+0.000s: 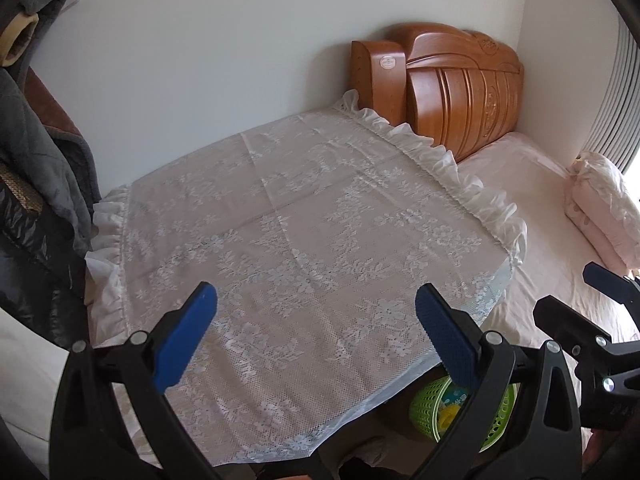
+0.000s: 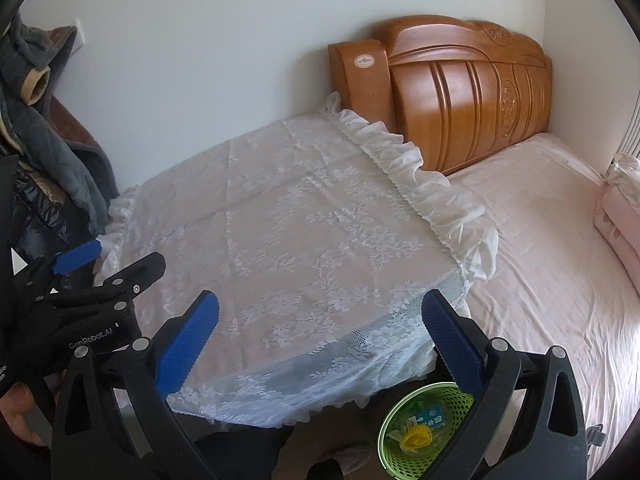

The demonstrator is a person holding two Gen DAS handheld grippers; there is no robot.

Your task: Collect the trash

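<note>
The green basket (image 2: 426, 432) stands low on the floor, at the near corner of the lace-covered table (image 2: 288, 220) and just beside the bed (image 2: 540, 248); inside it lie a yellow piece (image 2: 416, 437) and a small blue-and-white packet (image 2: 430, 420), so the trash is in the basket; the top of the table carries only its white lace cloth (image 1: 300, 240) with a ruffled border. The right gripper (image 2: 320, 344) hangs above the near edge of the table, its blue fingers wide apart with nothing between them; the left gripper (image 1: 316, 332) is at its side over the same edge, its tongs also spread apart and holding nothing. Behind the far corner of the table leans a carved wooden headboard (image 2: 460, 92); on the far side of the bed lies a folded pink quilt (image 1: 604, 208); at the left edge hang dark clothes (image 1: 36, 160).
</note>
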